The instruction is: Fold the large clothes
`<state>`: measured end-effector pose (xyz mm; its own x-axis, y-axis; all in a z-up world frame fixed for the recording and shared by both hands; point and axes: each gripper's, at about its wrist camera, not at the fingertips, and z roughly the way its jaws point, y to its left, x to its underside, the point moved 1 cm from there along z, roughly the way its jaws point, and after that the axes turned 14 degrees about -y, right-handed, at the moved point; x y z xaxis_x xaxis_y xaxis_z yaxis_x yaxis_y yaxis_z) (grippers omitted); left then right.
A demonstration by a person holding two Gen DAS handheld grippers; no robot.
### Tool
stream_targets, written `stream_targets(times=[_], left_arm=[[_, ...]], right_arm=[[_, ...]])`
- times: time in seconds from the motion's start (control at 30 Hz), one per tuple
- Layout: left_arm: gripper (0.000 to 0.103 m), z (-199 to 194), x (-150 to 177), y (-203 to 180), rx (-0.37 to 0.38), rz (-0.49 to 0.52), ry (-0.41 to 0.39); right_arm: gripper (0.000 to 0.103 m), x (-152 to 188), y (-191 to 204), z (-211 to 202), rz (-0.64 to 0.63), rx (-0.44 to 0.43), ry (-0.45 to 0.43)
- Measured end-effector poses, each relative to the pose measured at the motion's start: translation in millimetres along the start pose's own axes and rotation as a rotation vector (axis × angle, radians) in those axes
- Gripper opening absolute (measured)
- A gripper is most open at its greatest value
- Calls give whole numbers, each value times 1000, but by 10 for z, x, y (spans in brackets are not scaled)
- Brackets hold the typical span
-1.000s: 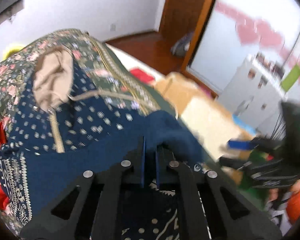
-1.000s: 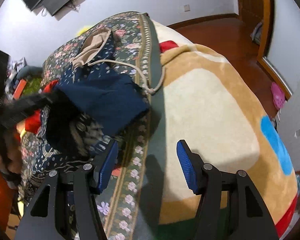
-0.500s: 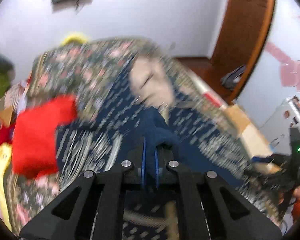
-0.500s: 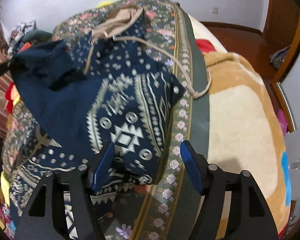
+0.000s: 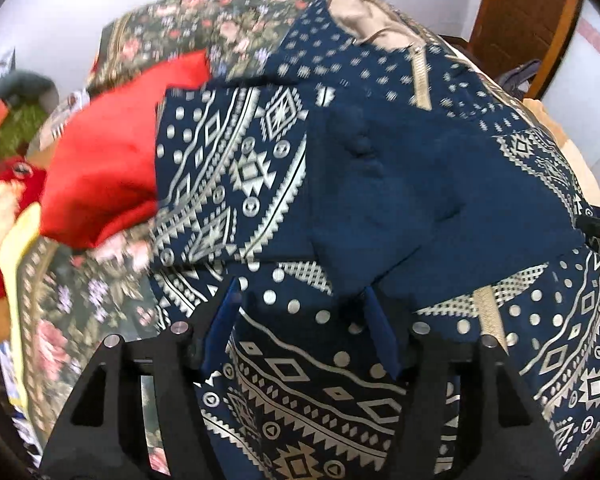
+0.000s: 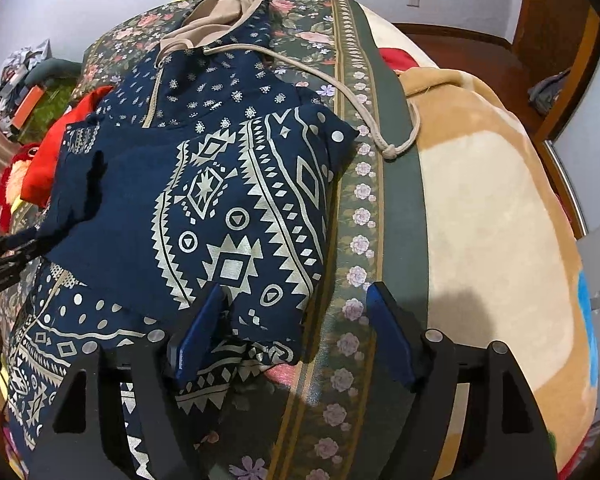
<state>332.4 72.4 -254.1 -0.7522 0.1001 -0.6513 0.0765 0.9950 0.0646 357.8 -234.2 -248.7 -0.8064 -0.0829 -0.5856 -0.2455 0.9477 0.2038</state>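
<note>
Sleeve now folded across hoodie (image 5: 380, 184); left claw (image 5: 304, 328), right claw (image 6: 292, 328) just opened, empty above it

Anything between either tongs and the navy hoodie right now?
Nothing visible. The left tongs have just been opening and stand open right over the navy hoodie, folded sleeve below them. The right tongs have also been opening, over the hoodie's edge, straddling the floral blanket. The drawstring lies clear.
</note>
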Motion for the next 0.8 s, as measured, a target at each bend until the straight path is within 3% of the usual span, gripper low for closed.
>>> stream_targets(times=[0.2,0.37,0.53,0.67,0.8], left_arm=[[61,-75,-143,-412,64,152,-34],[62,219,-204,-680,85,218,14],[60,459,-333,-539,127,80,45],[29,506,-376,-356,140,-7,42],[22,336,-412,-101,166,-100,-9]], right_arm=[[71,2,21,12,-7,14,-7],[71,4,28,8,-8,17,-9],[71,11,16,15,3,7,-6],[71,14,-13,30,18,-5,-2],[71,17,-21,39,21,-8,2]])
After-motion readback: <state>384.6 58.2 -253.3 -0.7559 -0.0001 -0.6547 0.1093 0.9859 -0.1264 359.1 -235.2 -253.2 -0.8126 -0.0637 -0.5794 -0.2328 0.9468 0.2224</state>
